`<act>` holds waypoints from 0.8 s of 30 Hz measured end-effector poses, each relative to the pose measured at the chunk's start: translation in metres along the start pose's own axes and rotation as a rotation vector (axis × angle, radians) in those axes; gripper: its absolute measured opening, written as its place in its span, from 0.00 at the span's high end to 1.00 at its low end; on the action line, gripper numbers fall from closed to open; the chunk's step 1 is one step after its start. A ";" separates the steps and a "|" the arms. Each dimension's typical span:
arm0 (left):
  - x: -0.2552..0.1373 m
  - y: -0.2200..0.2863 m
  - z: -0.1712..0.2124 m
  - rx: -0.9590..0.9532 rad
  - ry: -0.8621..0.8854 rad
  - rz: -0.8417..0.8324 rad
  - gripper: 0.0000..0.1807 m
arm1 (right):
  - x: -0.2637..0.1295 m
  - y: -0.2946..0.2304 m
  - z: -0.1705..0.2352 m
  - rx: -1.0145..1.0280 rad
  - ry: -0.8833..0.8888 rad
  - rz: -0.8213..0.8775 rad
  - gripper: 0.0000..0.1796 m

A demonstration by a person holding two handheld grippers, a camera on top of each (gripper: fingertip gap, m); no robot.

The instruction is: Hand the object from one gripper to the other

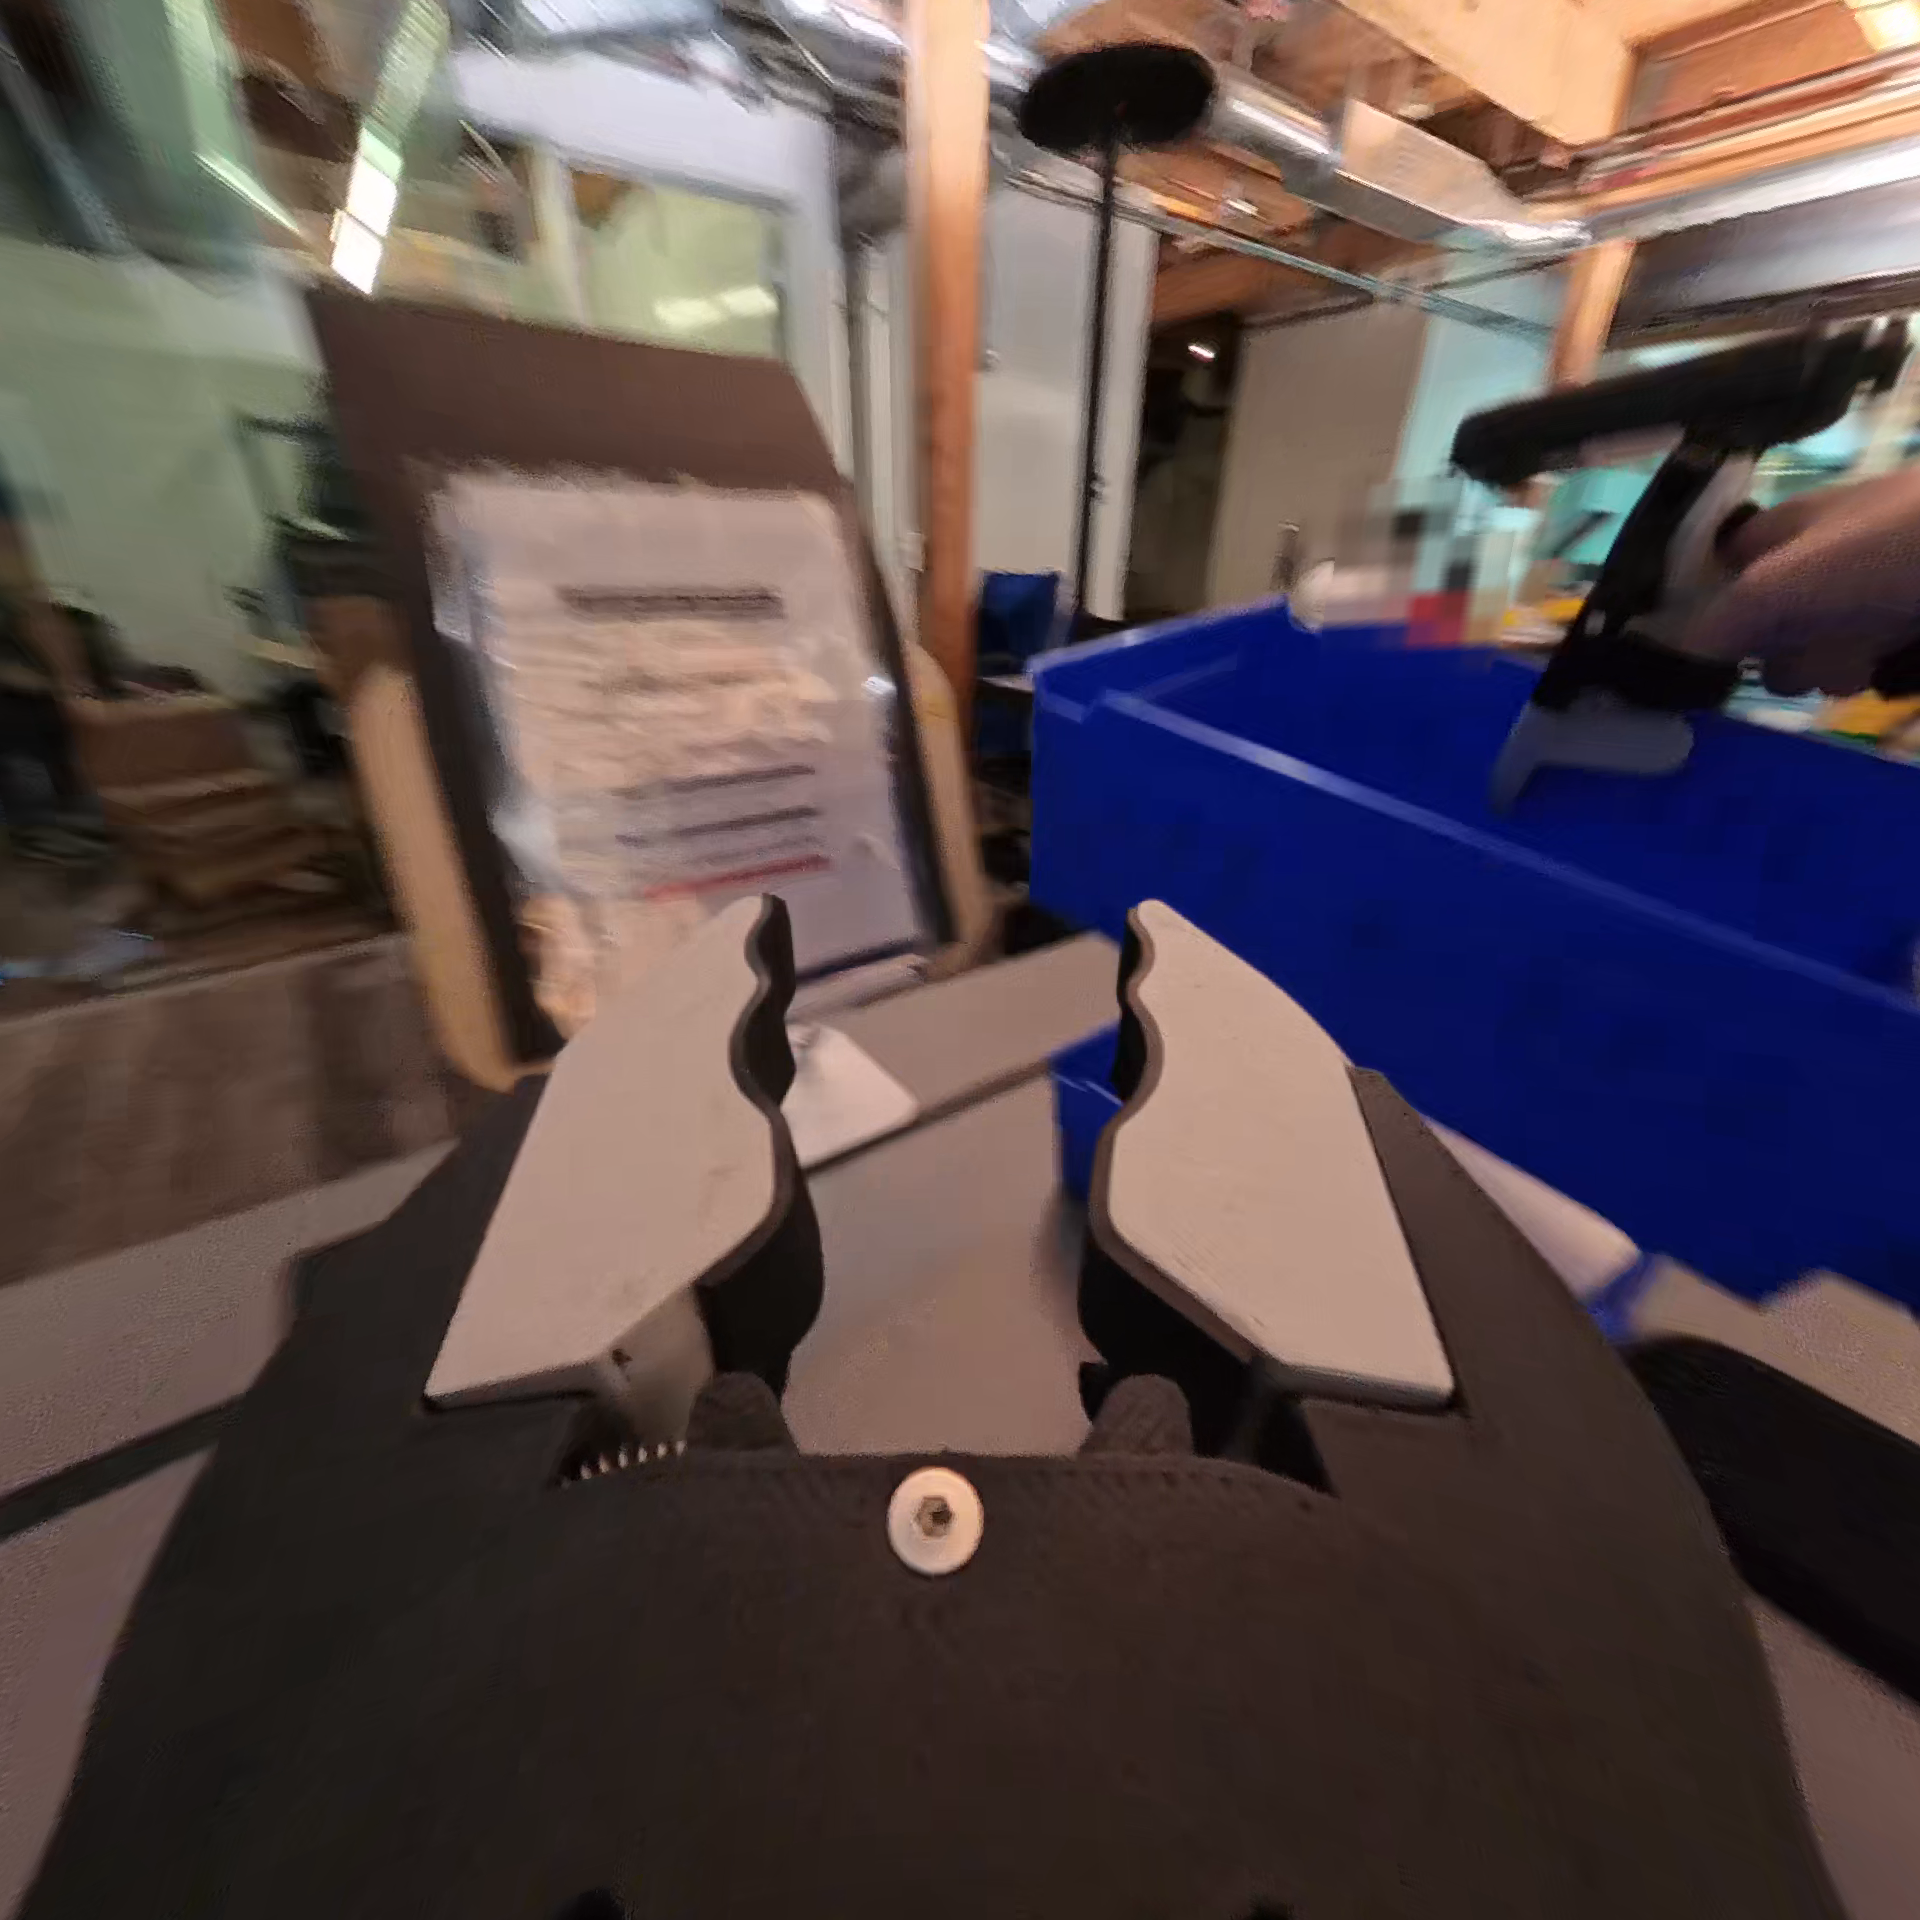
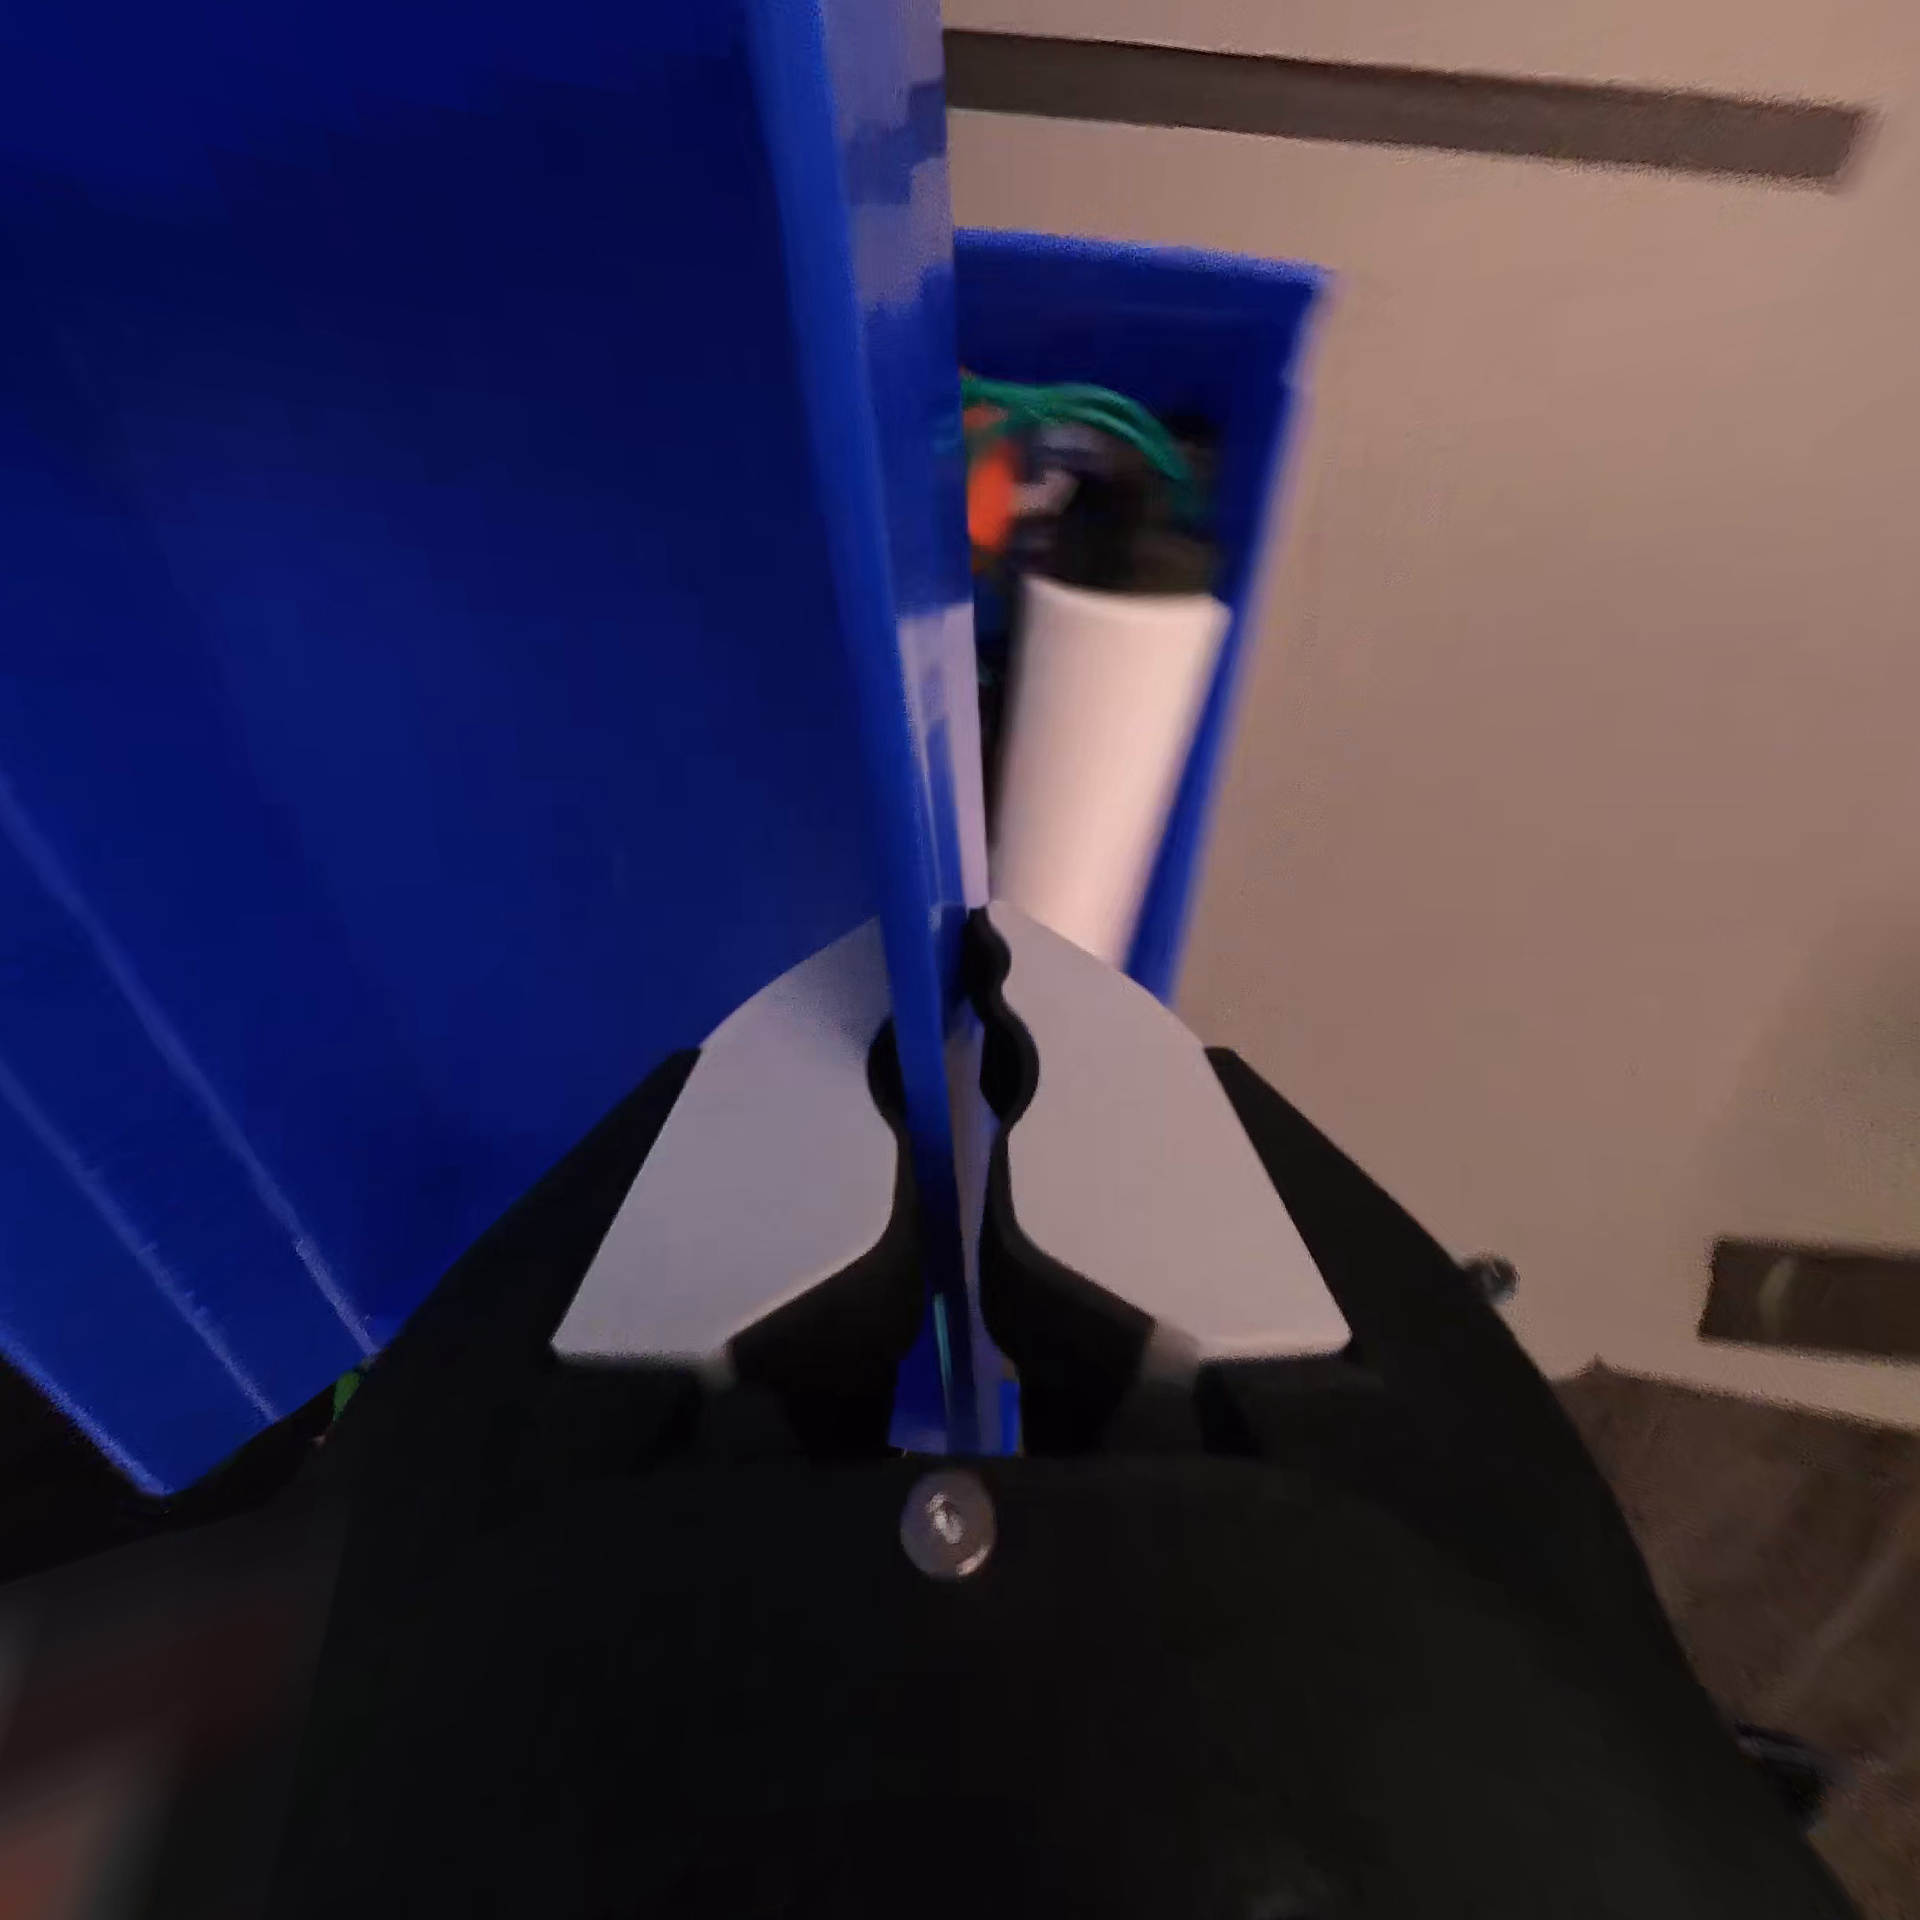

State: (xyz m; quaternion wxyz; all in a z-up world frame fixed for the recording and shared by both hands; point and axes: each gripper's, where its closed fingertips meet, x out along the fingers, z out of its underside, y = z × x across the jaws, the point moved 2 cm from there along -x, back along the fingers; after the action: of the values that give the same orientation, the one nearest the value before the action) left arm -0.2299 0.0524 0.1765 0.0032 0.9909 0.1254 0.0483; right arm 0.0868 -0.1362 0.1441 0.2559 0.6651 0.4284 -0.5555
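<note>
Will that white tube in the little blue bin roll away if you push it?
Probably not far. The white tube looks round and smooth, so it would likely roll on a flat surface, but the small blue bin hems it in closely. It also looks stiff, so it should hold its shape when lifted.

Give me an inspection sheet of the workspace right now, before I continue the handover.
Surface: grey tabletop, bare between the left fingers.
Job's things: large blue bin to the left gripper's right, its wall pinched by the right gripper.
Clutter: smaller blue bin beside it, holding a white cylinder, green and orange bits; too blurred to identify.
Grippers: left gripper open, empty; right gripper shut on the bin wall, held by a hand.
Cables: nothing seen for certain.
Surroundings: brown board with a papered sheet, wooden post, ceiling ducting.
</note>
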 end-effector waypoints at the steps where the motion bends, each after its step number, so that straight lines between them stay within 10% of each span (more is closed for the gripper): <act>1: 0.012 0.012 0.012 -0.033 -0.005 0.069 0.68 | -0.011 0.030 0.017 0.049 0.010 0.026 0.96; 11: 0.107 0.111 0.184 -0.231 -0.469 0.356 0.58 | 0.013 0.262 0.203 0.424 -0.128 0.129 0.95; 21: 0.134 0.141 0.275 -0.437 -1.271 0.334 0.49 | 0.070 0.299 0.218 0.316 -0.171 0.087 0.95; 24: 0.134 0.153 0.274 -0.467 -1.393 0.351 0.64 | 0.078 0.301 0.216 0.296 -0.172 0.078 0.95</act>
State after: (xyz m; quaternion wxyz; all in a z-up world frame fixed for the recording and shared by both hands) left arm -0.0365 -0.0610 -0.0809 0.2838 0.7715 -0.0786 -0.5640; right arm 0.2332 -0.4418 -0.0259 0.2123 0.6618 0.2922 -0.6569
